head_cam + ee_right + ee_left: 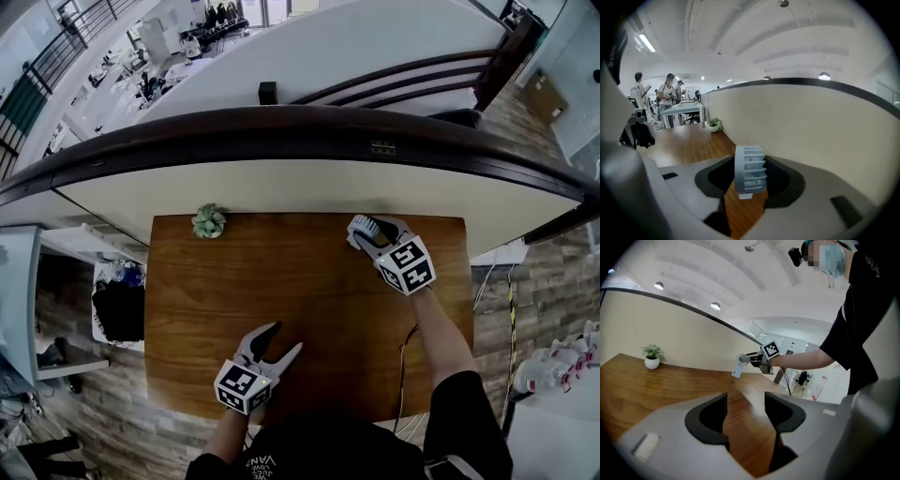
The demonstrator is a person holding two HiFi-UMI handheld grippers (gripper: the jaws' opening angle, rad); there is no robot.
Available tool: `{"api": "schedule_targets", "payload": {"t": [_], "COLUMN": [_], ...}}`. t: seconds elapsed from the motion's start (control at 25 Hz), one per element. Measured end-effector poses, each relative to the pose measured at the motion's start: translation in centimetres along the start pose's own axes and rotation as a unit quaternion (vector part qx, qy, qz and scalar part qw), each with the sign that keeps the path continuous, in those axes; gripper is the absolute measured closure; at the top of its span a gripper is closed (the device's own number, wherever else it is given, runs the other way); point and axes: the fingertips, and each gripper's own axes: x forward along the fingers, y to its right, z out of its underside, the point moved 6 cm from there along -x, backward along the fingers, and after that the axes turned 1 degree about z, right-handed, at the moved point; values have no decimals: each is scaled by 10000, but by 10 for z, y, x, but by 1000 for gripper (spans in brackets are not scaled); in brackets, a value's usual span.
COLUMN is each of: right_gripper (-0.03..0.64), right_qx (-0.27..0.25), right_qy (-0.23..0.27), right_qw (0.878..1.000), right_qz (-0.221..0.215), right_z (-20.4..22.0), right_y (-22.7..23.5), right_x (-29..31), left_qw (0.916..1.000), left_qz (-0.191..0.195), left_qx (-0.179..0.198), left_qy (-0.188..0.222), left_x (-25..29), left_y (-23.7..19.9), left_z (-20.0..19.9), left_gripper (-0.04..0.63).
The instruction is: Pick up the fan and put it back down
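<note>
While right gripper (367, 234) clamps the fan (750, 169) over the wooden table (281, 272), left gripper (286, 337) gapes.

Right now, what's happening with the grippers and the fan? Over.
Right hand-held gripper shut on the fan, by the wall. Left hand-held gripper open, empty. Only a potted plant, well clear.

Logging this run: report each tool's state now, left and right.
Left tool: open, nothing between its jaws.
Right tool: closed on the fan, holding it.
</note>
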Motion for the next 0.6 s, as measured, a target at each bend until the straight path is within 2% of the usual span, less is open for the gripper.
{"api": "schedule_targets", "payload": {"t": [0.28,0.6], "right_gripper": [426,426], "right_qx": [-143,-431], "right_qy": [68,55], "right_qw": [9993,9971], "right_qz": [-331,-632], "right_z": [-13,-19], "right_y": [-2,-11], "right_x": [45,65], "left_qw": [9997,9996], "left_qz": [30,-11], "left_qx": [-176,-222], "left_qy": [-175,-164], "left_x": [3,3], "left_y": [-29,-52], "left_z": [14,14], "left_gripper": [359,359]}}
